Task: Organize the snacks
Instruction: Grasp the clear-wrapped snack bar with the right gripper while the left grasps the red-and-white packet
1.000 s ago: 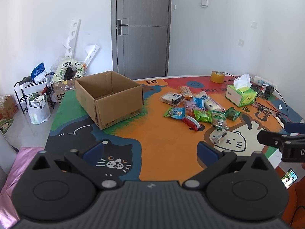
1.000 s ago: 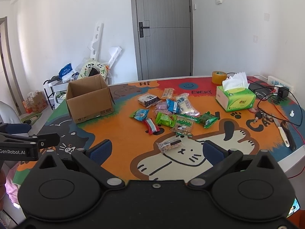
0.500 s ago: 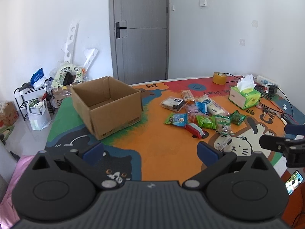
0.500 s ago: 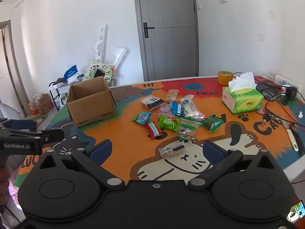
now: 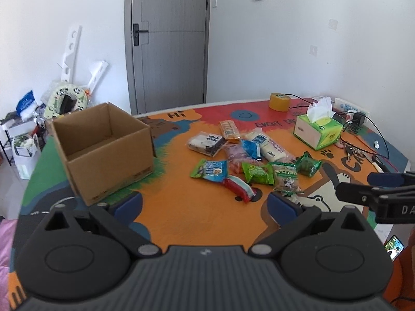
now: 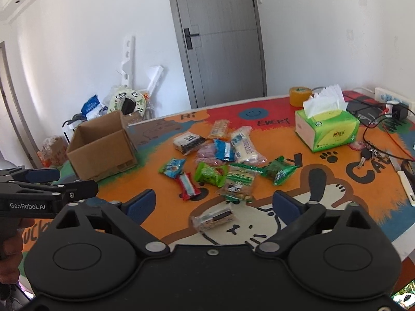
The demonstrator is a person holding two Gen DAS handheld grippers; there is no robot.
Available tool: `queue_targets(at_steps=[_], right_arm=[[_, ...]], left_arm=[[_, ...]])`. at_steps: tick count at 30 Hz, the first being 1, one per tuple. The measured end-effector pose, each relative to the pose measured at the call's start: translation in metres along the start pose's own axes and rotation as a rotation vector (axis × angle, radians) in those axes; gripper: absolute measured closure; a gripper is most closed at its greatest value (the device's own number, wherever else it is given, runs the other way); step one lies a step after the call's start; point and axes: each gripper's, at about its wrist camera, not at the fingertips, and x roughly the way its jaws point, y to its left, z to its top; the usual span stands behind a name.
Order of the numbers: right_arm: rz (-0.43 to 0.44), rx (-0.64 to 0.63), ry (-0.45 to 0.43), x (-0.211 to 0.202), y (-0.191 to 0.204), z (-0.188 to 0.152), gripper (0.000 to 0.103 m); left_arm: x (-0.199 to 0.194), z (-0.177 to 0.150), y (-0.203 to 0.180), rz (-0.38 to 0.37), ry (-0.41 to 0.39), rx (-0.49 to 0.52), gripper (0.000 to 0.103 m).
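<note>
A: Roughly a dozen snacks (image 5: 246, 160) lie in a loose heap on the mat (image 5: 197, 217), right of the box (image 5: 103, 150) and well apart from it.

B: Any off on their own?

A: One clear pack (image 6: 213, 217) sits nearer than the heap, further from the box, between the right gripper's (image 6: 214, 203) fingers in its own view, though I cannot tell if it is level with them. The red bar (image 5: 240, 189) is the heap's near edge.

B: And the box?

A: Open at the top, upright on the mat; what shows of its inside is bare.

B: Jaws?

A: The right gripper's are spread wide and have just been closing a little, pads touching nothing. The left gripper (image 5: 205, 204) is spread too, with only mat between its fingers, just right of the box's near corner.

B: Beyond the heap?

A: A tissue box (image 5: 317, 132) and tape roll (image 5: 279, 101), on the far side from the box.
</note>
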Motion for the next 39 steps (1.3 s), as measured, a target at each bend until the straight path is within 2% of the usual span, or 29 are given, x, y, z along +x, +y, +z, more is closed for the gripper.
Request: queue_targets(at_steps=[5, 11, 16, 19, 21, 27, 34, 36, 39], right_arm=[[-0.002, 0.013, 0.032, 0.016, -0.008, 0.001, 0.014], [0.012, 0.037, 0.088, 0.04, -0.012, -0.005, 0.021], [0.022, 0.074, 0.156, 0.064, -0.017, -0.01, 0.04], [0.045, 0.124, 0.205, 0.076, -0.021, -0.014, 0.062], [0.058, 0.148, 0.23, 0.081, -0.022, -0.016, 0.069], [0.069, 0.186, 0.294, 0.101, -0.018, -0.019, 0.068], [0.038, 0.198, 0.29, 0.118, -0.02, -0.013, 0.066], [0.036, 0.211, 0.294, 0.122, -0.023, -0.01, 0.063], [0.036, 0.239, 0.29, 0.126, -0.026, -0.006, 0.052]], left_arm=[[0.021, 0.001, -0.005, -0.017, 0.019, -0.006, 0.002], [0.045, 0.002, -0.007, -0.037, 0.064, -0.002, 0.009], [0.064, -0.003, -0.007, -0.052, 0.111, -0.001, 0.012], [0.073, -0.003, -0.005, -0.051, 0.128, -0.004, 0.012], [0.077, -0.003, -0.004, -0.053, 0.136, -0.006, 0.012], [0.092, -0.002, -0.002, -0.06, 0.161, -0.012, 0.012], [0.105, 0.002, -0.001, -0.06, 0.171, -0.018, 0.012], [0.11, 0.004, -0.002, -0.061, 0.176, -0.023, 0.012], [0.116, 0.006, -0.005, -0.073, 0.182, -0.03, 0.012]])
